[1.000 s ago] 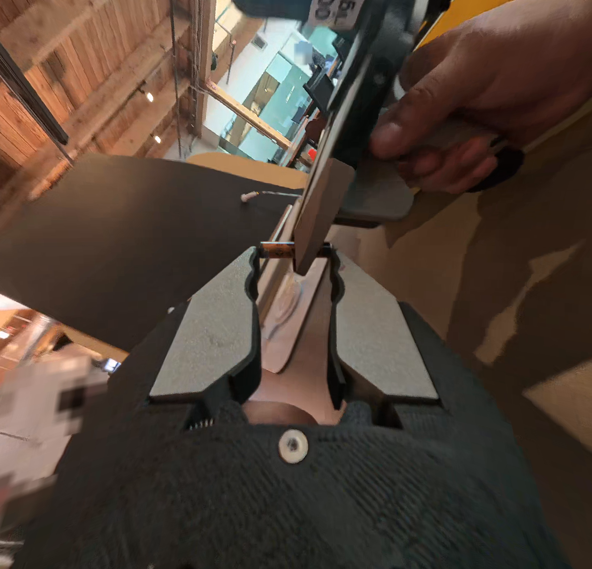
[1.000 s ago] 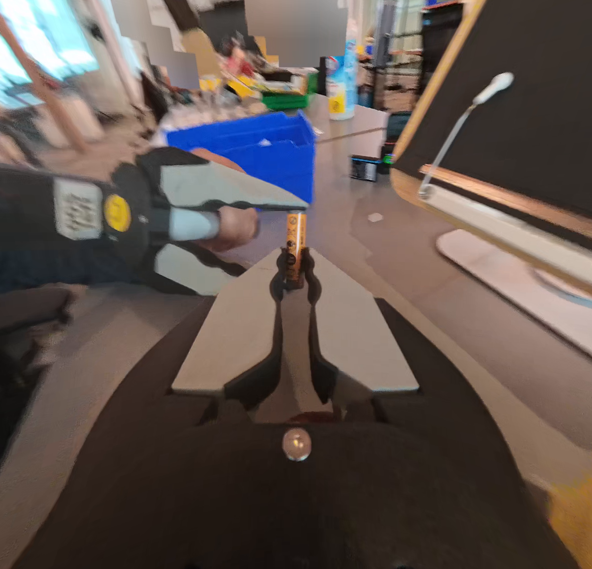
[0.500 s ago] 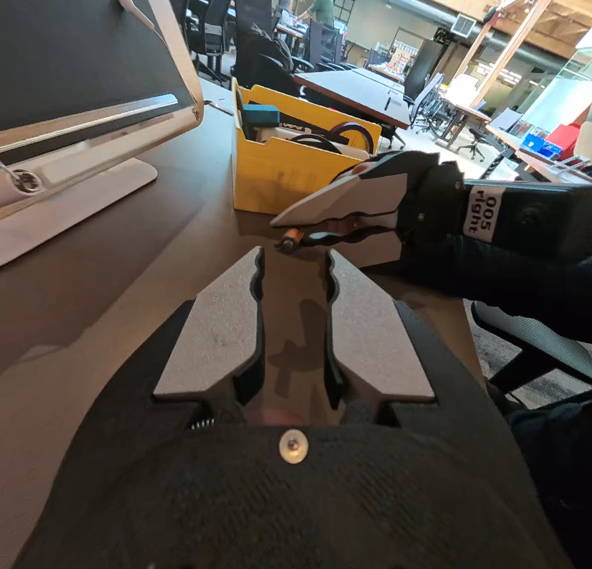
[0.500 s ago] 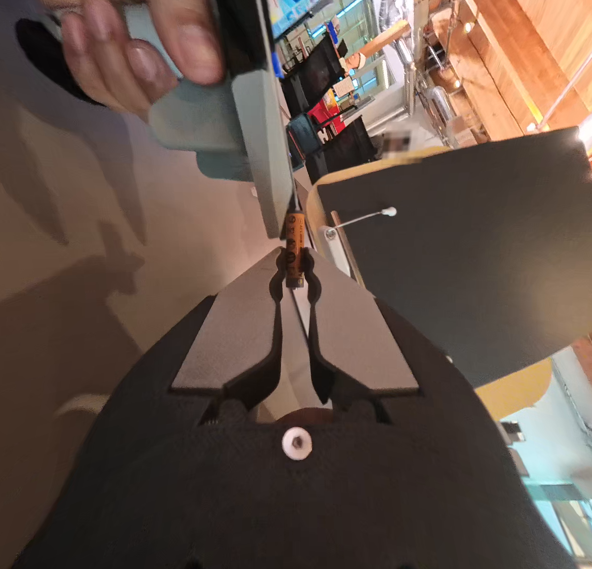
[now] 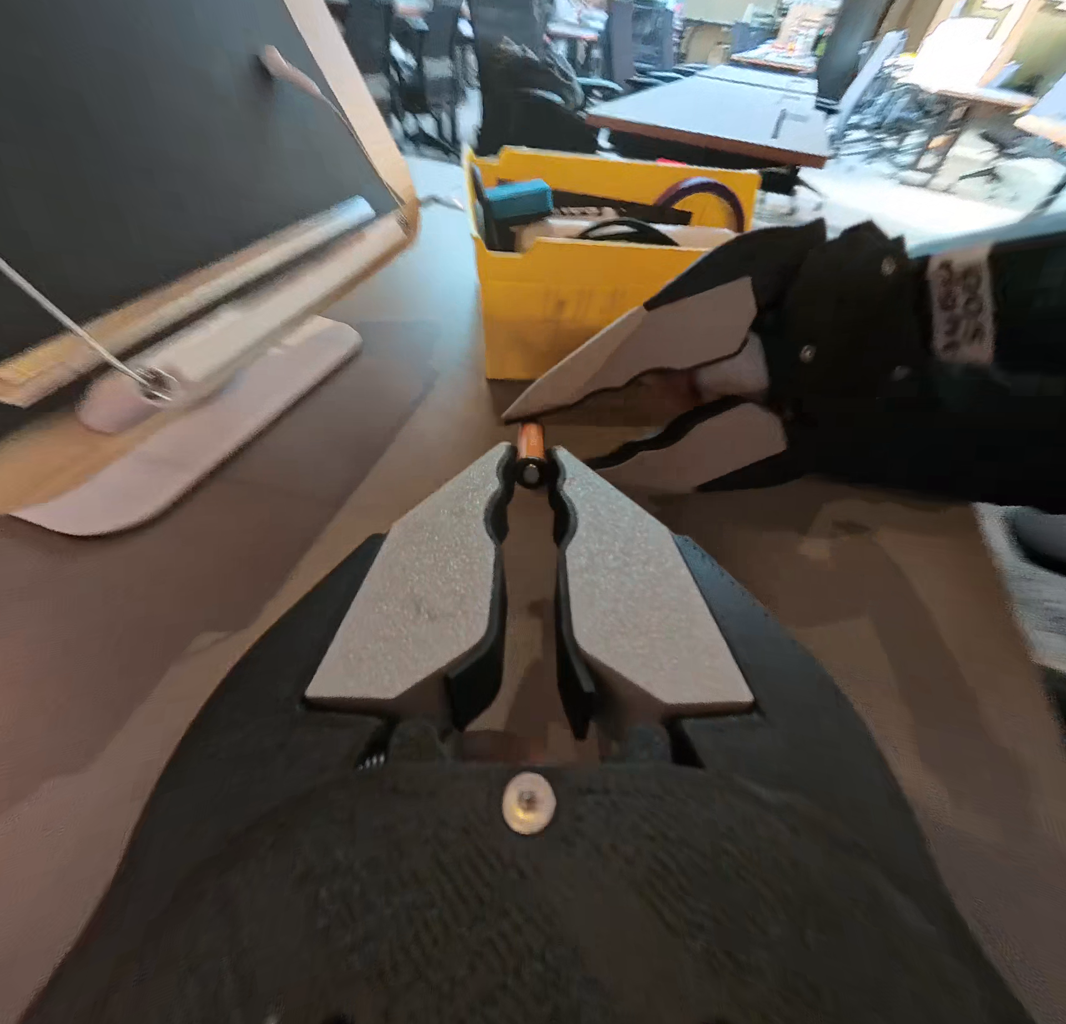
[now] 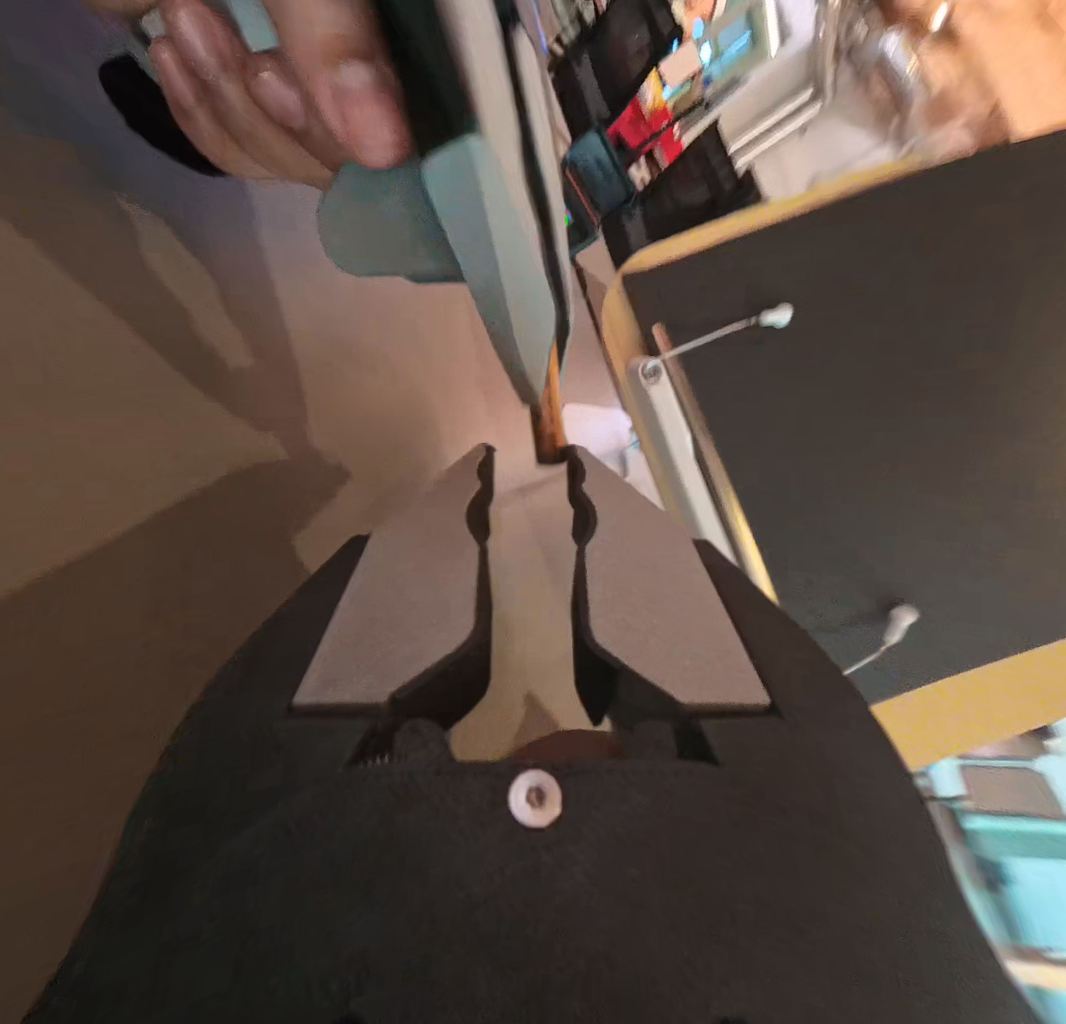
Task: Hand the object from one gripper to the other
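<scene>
1. Left gripper [image 5: 529, 466]: your tongs are closed down to a narrow slot at the tips, pinching 1 small cylinder end-on. In the right wrist view this same tool [image 6: 536, 327] comes in from 11 o'clock, carried by your hand [image 6: 277, 79].
2. Battery [image 5: 529, 451]: a copper-orange cylinder with a dark end cap, clamped between the left tips and pointing away toward 12 o'clock. In the right wrist view it [image 6: 551, 414] hangs out of the left tool's tips, its lower end level with the tip of your right tongs' 3 o'clock finger; blur keeps you from telling whether they touch.
3. Right gripper [image 6: 529, 460]: your tongs stand parted, a clear gap between the 2 fingers, nothing held. In the left wrist view it [image 5: 554, 437] enters from 3 o'clock, its upper fingertip just above the battery.
4. Table [image 5: 807, 592]: a brown top under both tools.
5. Yellow bin [image 5: 577, 304]: at 12 o'clock beyond the battery, loaded with a teal block, dark cables and a purple ring.
6. Black board [image 5: 144, 131]: at 10 o'clock, tilted on a pale stand, a thin metal rod lying across its face. In the right wrist view it [image 6: 865, 419] fills 3 o'clock.
</scene>
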`<state>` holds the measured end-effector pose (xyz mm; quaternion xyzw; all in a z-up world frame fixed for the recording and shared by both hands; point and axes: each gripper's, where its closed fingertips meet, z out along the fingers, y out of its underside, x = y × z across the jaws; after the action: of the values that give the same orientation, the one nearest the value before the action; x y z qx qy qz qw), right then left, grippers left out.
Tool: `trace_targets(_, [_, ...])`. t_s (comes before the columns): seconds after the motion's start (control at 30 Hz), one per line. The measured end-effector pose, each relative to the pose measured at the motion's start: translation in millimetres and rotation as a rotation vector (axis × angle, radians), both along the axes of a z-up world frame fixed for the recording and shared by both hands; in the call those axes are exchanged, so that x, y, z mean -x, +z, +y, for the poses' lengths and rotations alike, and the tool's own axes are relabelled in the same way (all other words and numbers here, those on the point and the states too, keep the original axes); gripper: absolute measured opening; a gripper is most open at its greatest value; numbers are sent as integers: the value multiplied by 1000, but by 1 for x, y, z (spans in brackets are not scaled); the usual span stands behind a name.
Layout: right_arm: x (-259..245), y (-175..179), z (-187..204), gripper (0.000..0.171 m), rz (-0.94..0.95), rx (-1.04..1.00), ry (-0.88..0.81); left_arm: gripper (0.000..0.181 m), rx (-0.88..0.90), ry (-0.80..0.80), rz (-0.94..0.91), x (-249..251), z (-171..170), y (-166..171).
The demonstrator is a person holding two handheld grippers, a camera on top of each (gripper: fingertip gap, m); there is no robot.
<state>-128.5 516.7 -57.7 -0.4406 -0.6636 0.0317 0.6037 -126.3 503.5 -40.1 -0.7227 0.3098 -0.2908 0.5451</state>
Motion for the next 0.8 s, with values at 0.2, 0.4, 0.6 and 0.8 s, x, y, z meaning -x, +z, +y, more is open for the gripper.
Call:
trace_targets(0.2, [-6,23,-7,30,282,790,107,8,-645,233,253,27,1,48])
trace_targets(0.4, [-9,73,-22,45,616,1360,419,8,-902,228,313,-5,-23,62])
trace_targets(0.6, [-5,81,-38,16,603,1371,511,8,-945,244,328,-18,-26,62])
trace_targets(0.8, [-9,83,-38,6,587,1331,512,8,-916,222,429,-19,-20,48])
